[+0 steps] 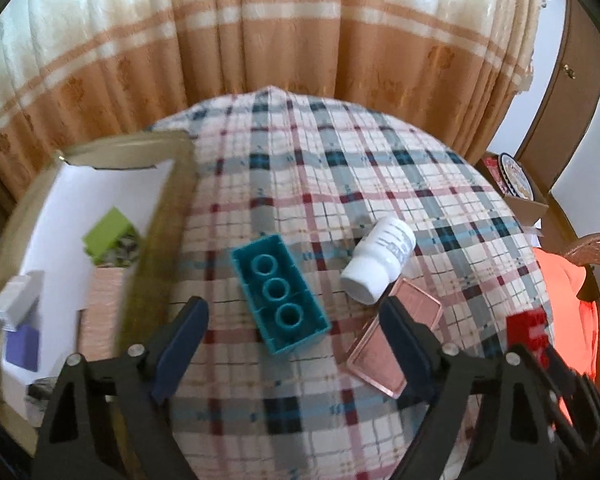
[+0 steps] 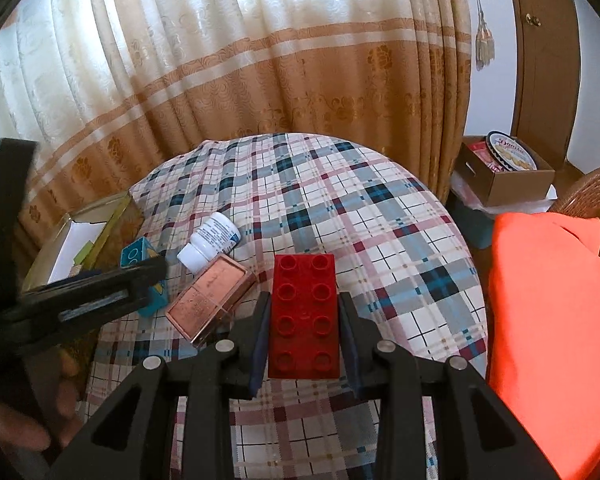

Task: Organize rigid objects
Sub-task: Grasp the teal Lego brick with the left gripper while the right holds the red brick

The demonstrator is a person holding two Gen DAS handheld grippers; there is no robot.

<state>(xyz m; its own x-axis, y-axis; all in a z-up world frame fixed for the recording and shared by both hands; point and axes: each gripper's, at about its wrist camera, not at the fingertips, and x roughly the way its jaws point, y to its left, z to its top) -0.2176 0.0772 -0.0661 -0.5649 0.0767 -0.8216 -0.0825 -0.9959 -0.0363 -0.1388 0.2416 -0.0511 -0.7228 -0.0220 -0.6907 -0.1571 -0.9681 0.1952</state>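
Blk grippers (image 1: 292, 312), blue pads (image 1: 182, 344), silver screws

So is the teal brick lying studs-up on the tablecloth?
No: in the left wrist view the teal brick lies on the plaid tablecloth with its hollow underside and three round tubes facing up.

The left gripper (image 1: 292, 316) is wide open over a blue block (image 1: 279, 292). A white bottle (image 1: 378, 264) lies nearby.
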